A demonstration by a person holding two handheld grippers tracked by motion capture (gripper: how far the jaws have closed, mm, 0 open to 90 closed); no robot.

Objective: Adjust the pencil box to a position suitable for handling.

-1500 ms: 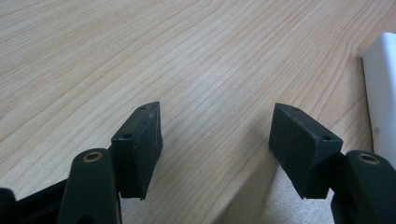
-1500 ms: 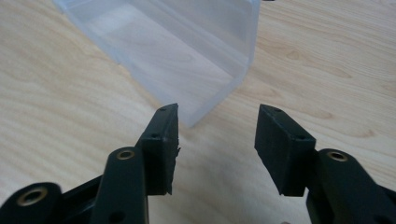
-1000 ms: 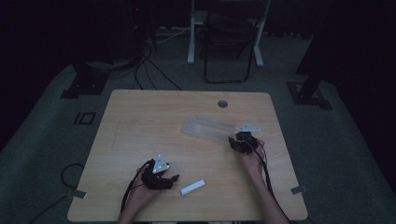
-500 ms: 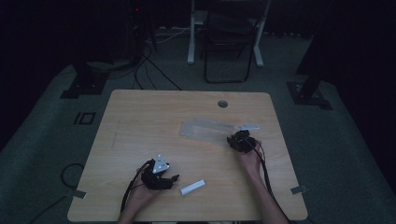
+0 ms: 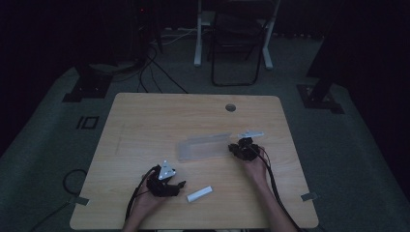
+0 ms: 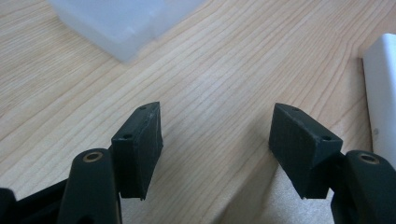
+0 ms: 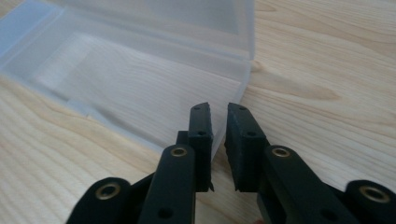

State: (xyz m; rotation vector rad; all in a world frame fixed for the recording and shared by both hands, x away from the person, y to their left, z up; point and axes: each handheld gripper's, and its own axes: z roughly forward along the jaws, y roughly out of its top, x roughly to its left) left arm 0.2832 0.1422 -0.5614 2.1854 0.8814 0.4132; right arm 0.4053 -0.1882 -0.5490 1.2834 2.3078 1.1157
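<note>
I am pinching the clear box's (image 7: pixel 140 84) wall – right gripper (image 7: pixel 218 122) fingers have just been closing on it; left gripper (image 6: pixel 217 140) open – next, lift gently.

Black two-jaw left gripper (image 6: pixel 215 140), brass rivets, grey triangular top plate; right gripper (image 7: pixel 218 135) alike, trailing cable.

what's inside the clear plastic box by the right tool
Nothing can be seen inside the clear plastic box: the wooden table shows through its floor. The right tool, nearly closed on the box's near wall, covers a small corner of it.
</note>
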